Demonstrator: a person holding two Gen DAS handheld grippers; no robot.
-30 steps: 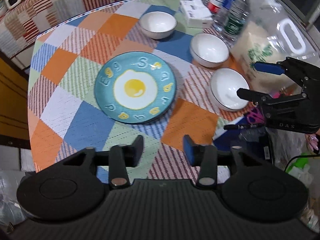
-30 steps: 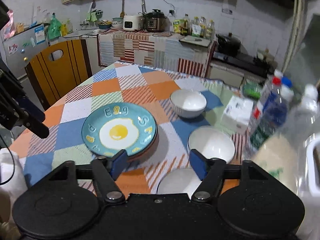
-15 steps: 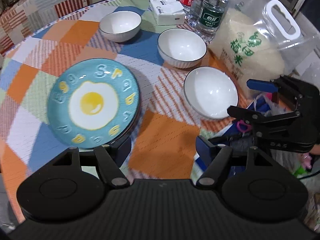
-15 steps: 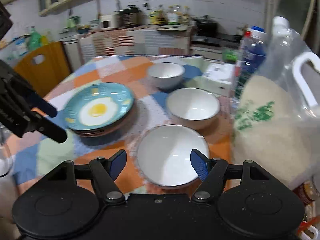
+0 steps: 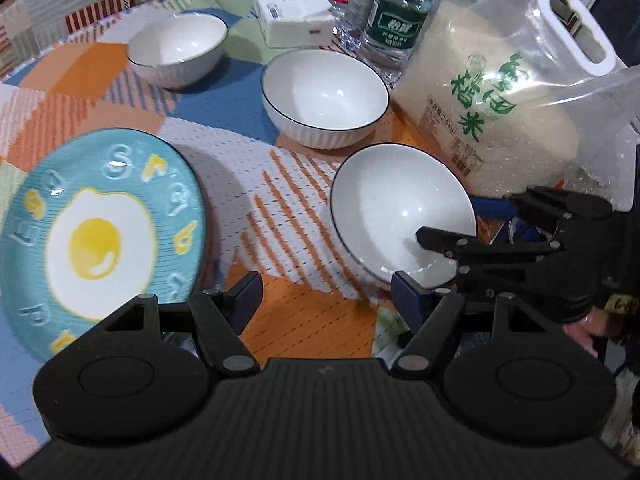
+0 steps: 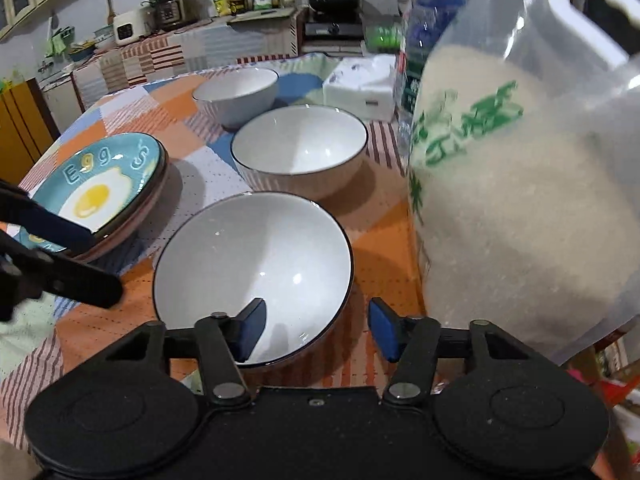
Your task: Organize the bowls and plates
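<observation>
Three white bowls stand in a row on the checked tablecloth: the near bowl point(image 6: 256, 264) point(image 5: 396, 208), the middle bowl point(image 6: 300, 148) point(image 5: 324, 92) and the far bowl point(image 6: 238, 94) point(image 5: 176, 50). A blue egg plate point(image 5: 96, 220) point(image 6: 96, 188) tops a small stack of plates at the left. My right gripper point(image 6: 316, 330) point(image 5: 460, 220) is open and straddles the near bowl's right rim, one finger inside, one outside. My left gripper point(image 5: 326, 296) is open and empty above the cloth between plate and near bowl; it also shows in the right wrist view point(image 6: 86, 264).
A large bag of rice point(image 6: 516, 200) point(image 5: 492, 112) stands just right of the bowls. Water bottles point(image 5: 384, 12) and a white tissue pack point(image 5: 294, 12) stand behind them. The table's front edge is near both grippers.
Both grippers have moved forward and right toward the near bowl. The right gripper's fingers have come down over that bowl's rim. Both stay open.
</observation>
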